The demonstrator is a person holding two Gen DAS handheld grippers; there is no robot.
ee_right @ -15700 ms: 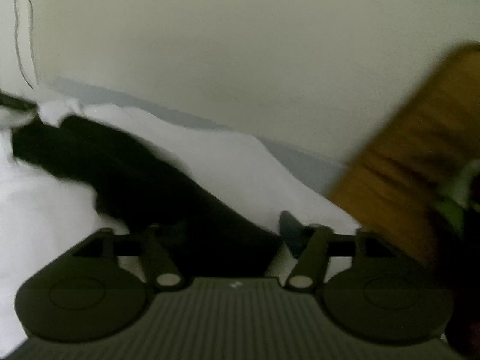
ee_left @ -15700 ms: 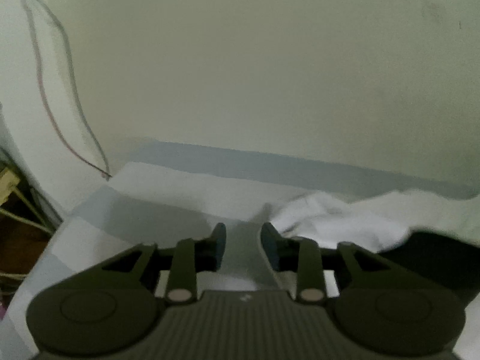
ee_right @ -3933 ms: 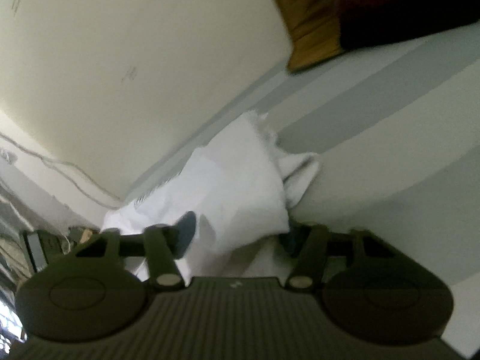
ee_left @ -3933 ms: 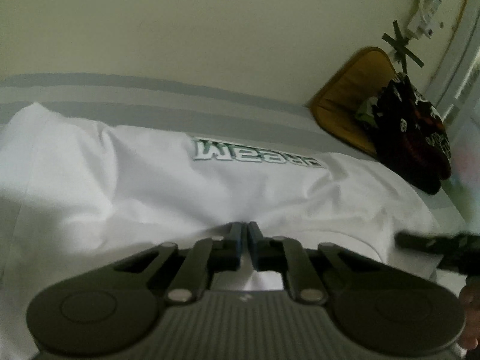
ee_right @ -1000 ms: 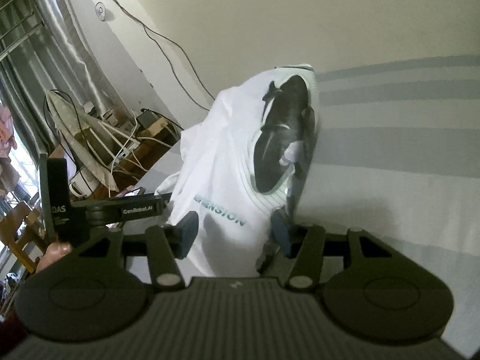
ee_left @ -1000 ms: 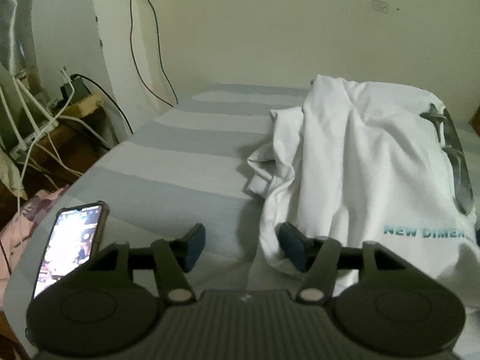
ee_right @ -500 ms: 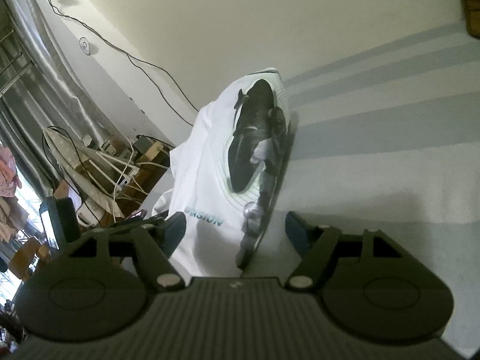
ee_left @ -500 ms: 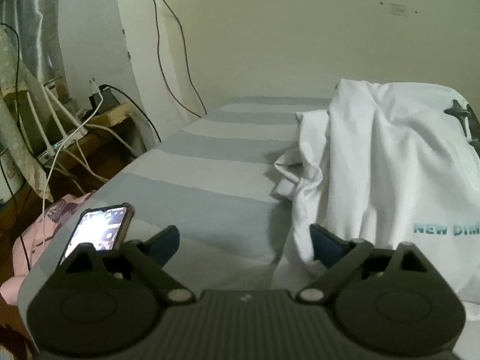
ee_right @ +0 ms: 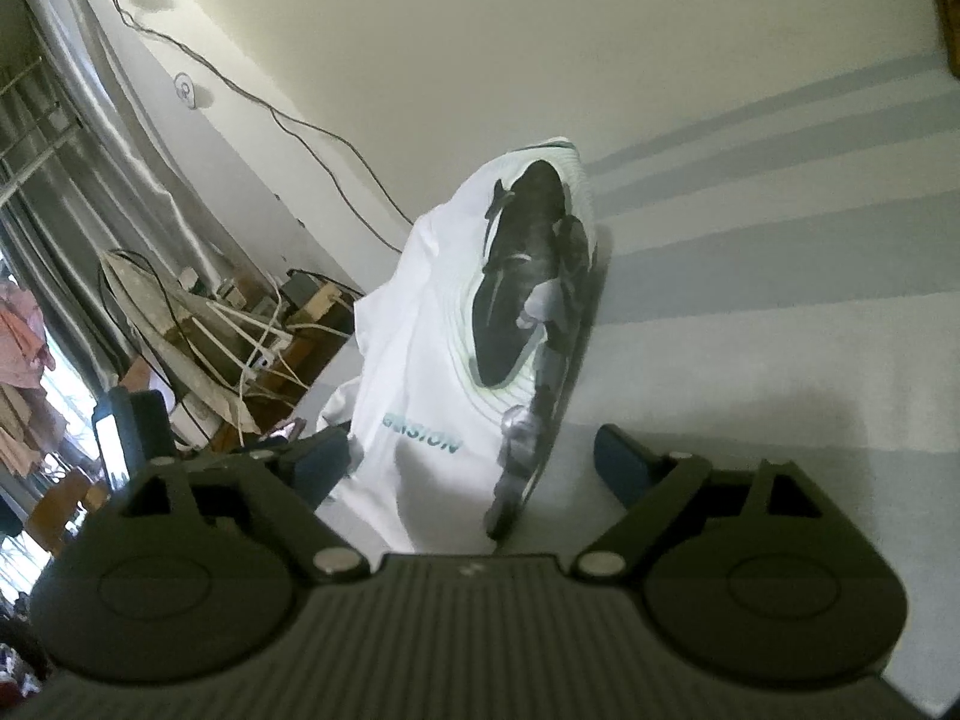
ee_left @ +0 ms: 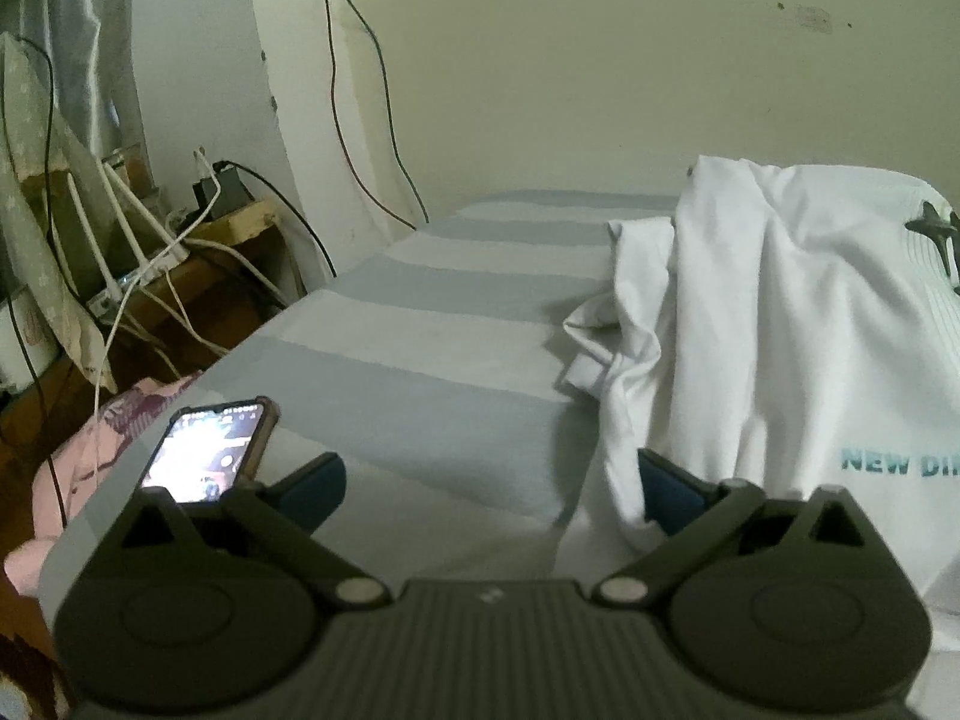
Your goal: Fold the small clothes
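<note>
A white T-shirt (ee_left: 780,324) with teal lettering and a dark print lies folded lengthwise on the grey-striped bed (ee_left: 432,324). It also shows in the right wrist view (ee_right: 438,360), with the dark print (ee_right: 522,276) along its right edge. My left gripper (ee_left: 489,489) is wide open and empty, its right finger at the shirt's near left edge. My right gripper (ee_right: 471,459) is wide open and empty, with the shirt's near end between its jaws.
A phone (ee_left: 207,453) with a lit screen lies at the bed's near left corner. Beyond the left bed edge stand a wooden shelf (ee_left: 228,228) with chargers and cables, and pink cloth (ee_left: 90,450). A wall runs behind the bed.
Both grippers opened wider over the last second and pulled back slightly from the shirt. The shirt lies still on the bed.
</note>
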